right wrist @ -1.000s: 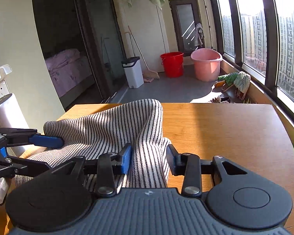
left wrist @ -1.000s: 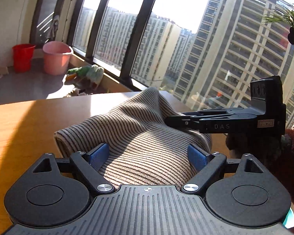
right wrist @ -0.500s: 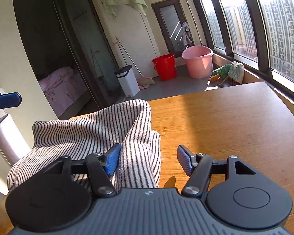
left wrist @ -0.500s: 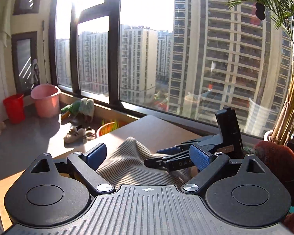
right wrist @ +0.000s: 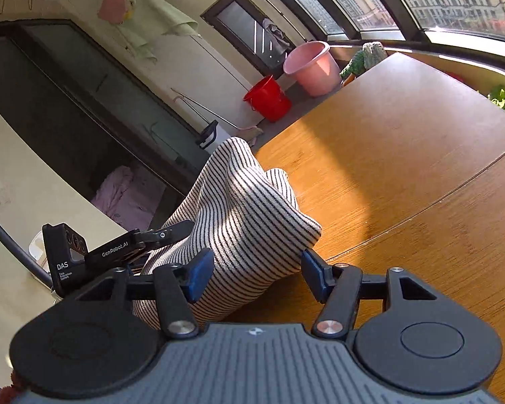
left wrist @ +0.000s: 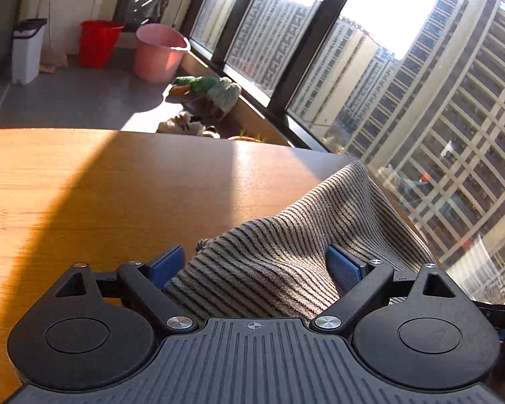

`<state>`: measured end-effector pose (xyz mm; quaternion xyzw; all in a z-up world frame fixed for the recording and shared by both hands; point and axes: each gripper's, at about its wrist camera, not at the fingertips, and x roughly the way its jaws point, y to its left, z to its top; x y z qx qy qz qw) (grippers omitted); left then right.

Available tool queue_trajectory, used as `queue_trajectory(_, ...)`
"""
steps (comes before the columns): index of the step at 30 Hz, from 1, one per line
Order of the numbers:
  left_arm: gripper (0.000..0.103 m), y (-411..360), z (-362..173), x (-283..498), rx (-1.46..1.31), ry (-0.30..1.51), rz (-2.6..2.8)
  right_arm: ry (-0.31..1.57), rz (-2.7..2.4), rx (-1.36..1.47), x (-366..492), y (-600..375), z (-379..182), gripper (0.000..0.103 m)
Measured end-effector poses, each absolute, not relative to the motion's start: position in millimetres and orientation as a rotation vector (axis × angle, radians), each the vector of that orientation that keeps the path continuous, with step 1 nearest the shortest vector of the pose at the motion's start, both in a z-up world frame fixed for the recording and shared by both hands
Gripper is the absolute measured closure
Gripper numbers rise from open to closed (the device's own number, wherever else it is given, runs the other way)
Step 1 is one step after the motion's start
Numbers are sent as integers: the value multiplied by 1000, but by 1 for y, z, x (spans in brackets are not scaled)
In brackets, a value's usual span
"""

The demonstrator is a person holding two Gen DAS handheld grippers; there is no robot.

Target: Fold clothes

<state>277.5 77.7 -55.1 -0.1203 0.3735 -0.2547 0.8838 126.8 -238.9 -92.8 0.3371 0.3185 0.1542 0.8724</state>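
Lying bunched on the wooden tabletop (left wrist: 124, 181), near its right edge in the left wrist view: a beige knitted garment with thin dark stripes (left wrist: 286, 235). Rising into a soft ridge and running back between the blue-padded fingers of the left gripper (left wrist: 257, 266). Standing wide apart, those jaws, with the cloth filling most of the gap, lapping over the right pad (left wrist: 343, 269) and stopping just short of the left one; gripping nothing.

In the right wrist view, heaping up at the left edge of the table (right wrist: 404, 155), the same striped garment (right wrist: 239, 215), its near folds spilling toward the right gripper (right wrist: 257, 274). Also standing apart, these jaws: the left blue pad (right wrist: 200, 274) pressing against the cloth, the right pad sitting just beside its rounded corner, over bare wood. Showing at the far left, partly tucked behind the fabric: the black body of the left gripper (right wrist: 118, 252).

Beyond the table, sitting on the grey floor, a red bucket (left wrist: 97, 43) beside a pink plastic basin (left wrist: 158, 54).
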Motion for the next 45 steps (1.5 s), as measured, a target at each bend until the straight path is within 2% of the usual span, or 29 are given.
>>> queue_trajectory(4, 8, 92, -58, 267, -310, 789, -517, 681, 329, 713, 142, -226, -104, 44)
queue_trajectory(8, 10, 103, -60, 250, -420, 841, -550, 633, 282, 556, 177, -220, -87, 44)
queue_trajectory(15, 7, 76, -68, 207, -504, 872, -692, 675, 293, 239, 258, -177, -63, 42)
queue_trajectory(19, 5, 75, -63, 189, -475, 862, -728, 600, 294, 67, 242, -166, -43, 41)
queue_trajectory(23, 6, 102, -49, 180, -484, 792, -730, 527, 290, -26, 184, -173, -30, 35)
queue_trajectory(24, 8, 109, -45, 177, -478, 767, -728, 530, 295, -12, 169, -177, -29, 35)
queue_trajectory(28, 33, 118, -47, 174, -486, 774, -750, 550, 400, 52, 117, -181, -33, 36)
queue_trajectory(30, 34, 108, -53, 173, -473, 803, -761, 571, 450, 13, 101, -172, -40, 42)
queue_trajectory(35, 29, 78, -66, 165, -487, 835, -792, 540, 408, -132, 107, -160, -44, 42)
queue_trajectory(40, 27, 82, -65, 164, -503, 810, -769, 492, 422, -218, 101, -158, -35, 42)
queue_trajectory(42, 27, 84, -64, 163, -508, 799, -757, 470, 471, -246, 89, -156, -31, 33)
queue_trajectory(44, 29, 92, -64, 159, -518, 790, -729, 447, 519, -273, 77, -155, -27, 32)
queue_trajectory(45, 39, 100, -64, 157, -526, 793, -697, 435, 543, -287, 71, -154, -25, 32)
